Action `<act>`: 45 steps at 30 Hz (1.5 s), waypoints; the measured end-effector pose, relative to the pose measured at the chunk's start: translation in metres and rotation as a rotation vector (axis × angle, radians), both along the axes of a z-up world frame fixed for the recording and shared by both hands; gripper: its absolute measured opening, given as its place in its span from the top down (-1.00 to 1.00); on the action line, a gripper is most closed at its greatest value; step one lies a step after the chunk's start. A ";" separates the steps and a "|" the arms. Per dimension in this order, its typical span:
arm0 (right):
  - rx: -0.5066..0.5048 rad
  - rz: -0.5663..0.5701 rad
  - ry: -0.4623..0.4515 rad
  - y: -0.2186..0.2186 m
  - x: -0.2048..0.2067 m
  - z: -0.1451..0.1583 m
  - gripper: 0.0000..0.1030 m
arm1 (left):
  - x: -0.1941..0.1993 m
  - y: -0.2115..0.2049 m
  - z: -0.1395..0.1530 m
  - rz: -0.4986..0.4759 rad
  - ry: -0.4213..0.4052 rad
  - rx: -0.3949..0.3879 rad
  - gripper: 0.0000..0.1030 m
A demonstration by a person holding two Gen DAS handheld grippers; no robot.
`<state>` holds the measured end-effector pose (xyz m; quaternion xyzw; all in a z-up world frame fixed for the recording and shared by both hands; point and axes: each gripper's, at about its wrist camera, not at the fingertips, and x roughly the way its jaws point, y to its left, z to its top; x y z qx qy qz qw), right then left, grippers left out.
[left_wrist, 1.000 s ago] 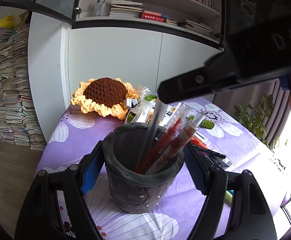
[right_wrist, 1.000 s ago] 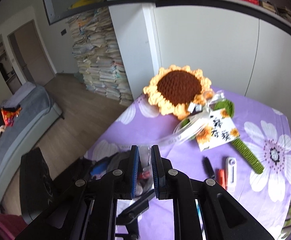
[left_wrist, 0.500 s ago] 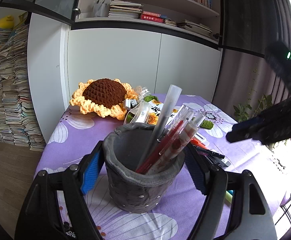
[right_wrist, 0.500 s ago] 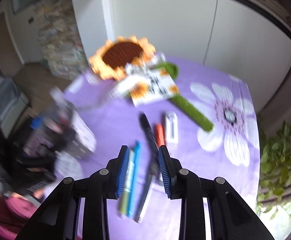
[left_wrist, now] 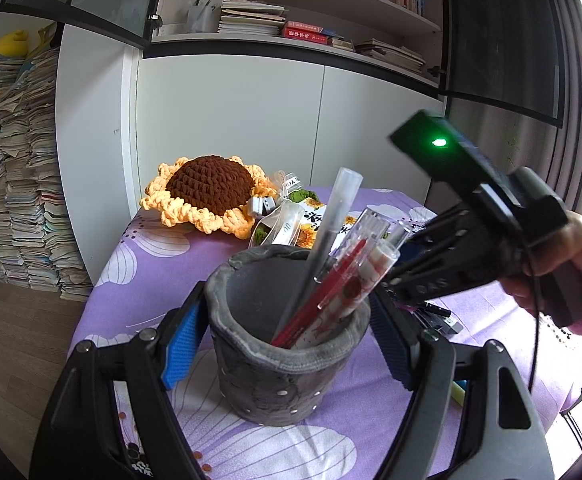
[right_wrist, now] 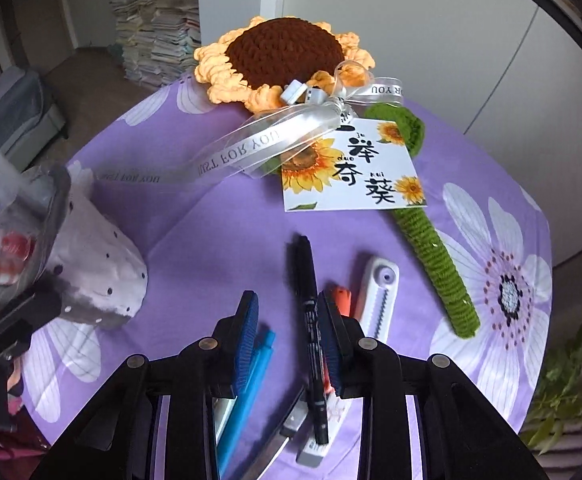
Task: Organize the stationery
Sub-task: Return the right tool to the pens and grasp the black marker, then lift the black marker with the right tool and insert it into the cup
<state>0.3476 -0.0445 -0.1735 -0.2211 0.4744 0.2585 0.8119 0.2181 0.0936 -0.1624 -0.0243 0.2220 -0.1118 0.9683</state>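
Note:
My left gripper (left_wrist: 287,344) is shut on a grey felt pen cup (left_wrist: 275,376), with a blue pad pressed on each side. Several pens (left_wrist: 331,292) stand in the cup, among them a frosted one and a red one. My right gripper (right_wrist: 288,334) hangs open, pointing steeply down over loose stationery on the purple cloth. A black marker (right_wrist: 309,308) lies just inside its right pad, not gripped. A blue pen (right_wrist: 251,384) lies under its left finger. An orange marker (right_wrist: 341,298) and a white cutter (right_wrist: 377,300) lie to the right. The cup (right_wrist: 91,268) stands to its left.
A crochet sunflower (right_wrist: 283,56) with a green stem (right_wrist: 435,260), a ribbon and a printed card (right_wrist: 355,168) fills the far half of the table. A hand in a pink sleeve (left_wrist: 571,248) holds the right gripper. White cabinets and stacked papers stand behind.
My right gripper let go of the frosted pen, which now stands in the cup. It swung away to the right, came down over the loose pens, and its jaws opened. The left gripper kept still.

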 end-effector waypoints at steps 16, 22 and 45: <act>-0.003 -0.016 0.087 0.019 0.031 -0.018 0.70 | 0.000 0.000 -0.001 0.000 0.002 0.000 -0.49; 0.081 -0.058 -0.005 -0.003 -0.003 0.029 0.70 | 0.000 0.000 -0.001 0.000 0.001 0.000 -0.49; 0.410 0.040 -0.332 -0.001 -0.123 0.192 0.72 | 0.000 0.000 -0.001 0.000 0.002 0.000 -0.50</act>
